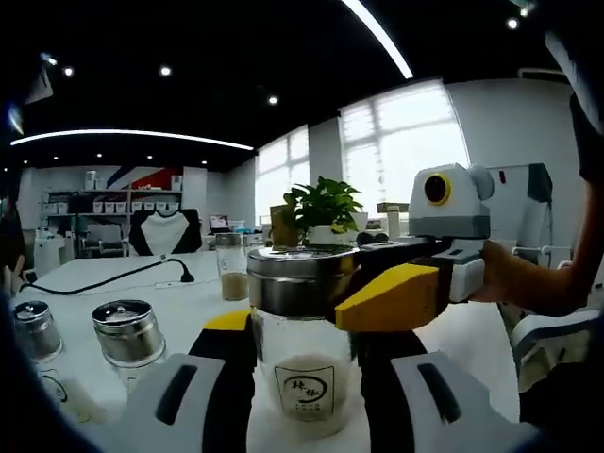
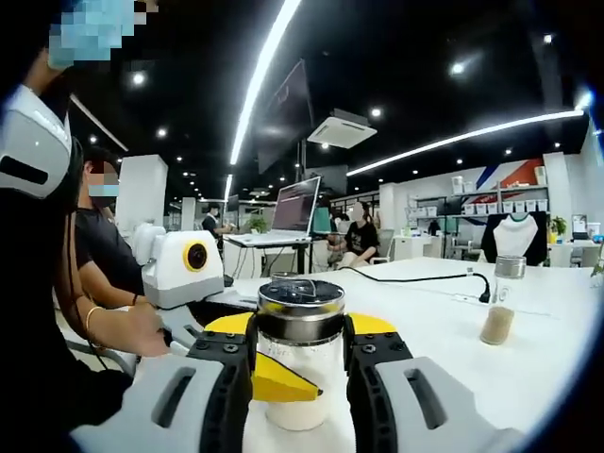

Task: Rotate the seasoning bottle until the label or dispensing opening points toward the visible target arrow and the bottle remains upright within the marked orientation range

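Note:
The seasoning bottle (image 1: 304, 363) stands upright on the white table (image 1: 472, 340). It is clear glass with pale powder, a steel lid (image 1: 300, 278) and a square label (image 1: 304, 392) facing the left gripper view. My left gripper (image 1: 304, 354) is shut on its glass body. The right gripper's yellow finger (image 1: 392, 297) presses on the lid from the right. In the right gripper view, my right gripper (image 2: 300, 330) is shut around the bottle (image 2: 300, 401) just under the lid (image 2: 302, 304). The left gripper's yellow finger (image 2: 276, 382) crosses the glass.
Two steel-lidded jars (image 1: 127, 332) (image 1: 33, 330) stand to the left, and a jar of brown powder (image 1: 233, 269) stands behind them by a black cable (image 1: 113, 278). A potted plant (image 1: 323, 209) is at the back. A person (image 2: 104, 260) sits to the left, and another jar (image 2: 497, 307) stands far right.

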`<action>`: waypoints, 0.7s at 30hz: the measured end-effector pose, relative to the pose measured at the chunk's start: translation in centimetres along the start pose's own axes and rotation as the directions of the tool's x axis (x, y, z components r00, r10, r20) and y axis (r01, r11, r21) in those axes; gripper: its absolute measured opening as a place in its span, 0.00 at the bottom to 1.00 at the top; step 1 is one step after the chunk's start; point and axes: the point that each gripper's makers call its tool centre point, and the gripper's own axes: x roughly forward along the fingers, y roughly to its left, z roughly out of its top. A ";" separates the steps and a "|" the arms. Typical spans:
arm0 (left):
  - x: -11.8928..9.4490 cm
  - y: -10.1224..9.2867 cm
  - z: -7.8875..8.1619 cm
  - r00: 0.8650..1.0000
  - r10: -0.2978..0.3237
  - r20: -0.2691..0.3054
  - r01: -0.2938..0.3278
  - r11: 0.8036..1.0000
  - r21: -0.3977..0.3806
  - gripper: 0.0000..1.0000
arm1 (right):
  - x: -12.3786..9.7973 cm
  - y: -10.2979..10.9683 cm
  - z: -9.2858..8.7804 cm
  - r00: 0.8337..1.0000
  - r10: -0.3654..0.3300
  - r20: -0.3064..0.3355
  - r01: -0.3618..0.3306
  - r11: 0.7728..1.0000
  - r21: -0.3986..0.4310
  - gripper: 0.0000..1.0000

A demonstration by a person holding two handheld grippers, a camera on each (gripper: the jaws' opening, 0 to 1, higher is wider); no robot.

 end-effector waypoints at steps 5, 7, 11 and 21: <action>0.2 0.2 0.0 0.998 0.059 -0.013 -0.059 0.998 0.004 0.44 | -0.4 -0.1 0.0 0.999 -0.044 -0.007 0.044 0.999 -0.007 0.33; 0.3 0.3 -0.1 0.996 0.087 -0.013 -0.087 0.996 0.005 0.44 | -0.4 -0.2 0.1 0.999 -0.053 0.004 0.053 0.998 0.016 0.33; 0.4 0.5 -0.2 0.985 0.170 -0.019 -0.170 0.985 0.001 0.44 | -0.5 -0.1 0.4 0.997 -0.071 0.023 0.070 0.997 0.043 0.34; 0.0 0.5 0.0 0.961 0.275 0.020 -0.275 0.961 0.011 0.44 | 0.5 0.4 0.5 0.980 -0.197 -0.012 0.198 0.980 0.031 0.43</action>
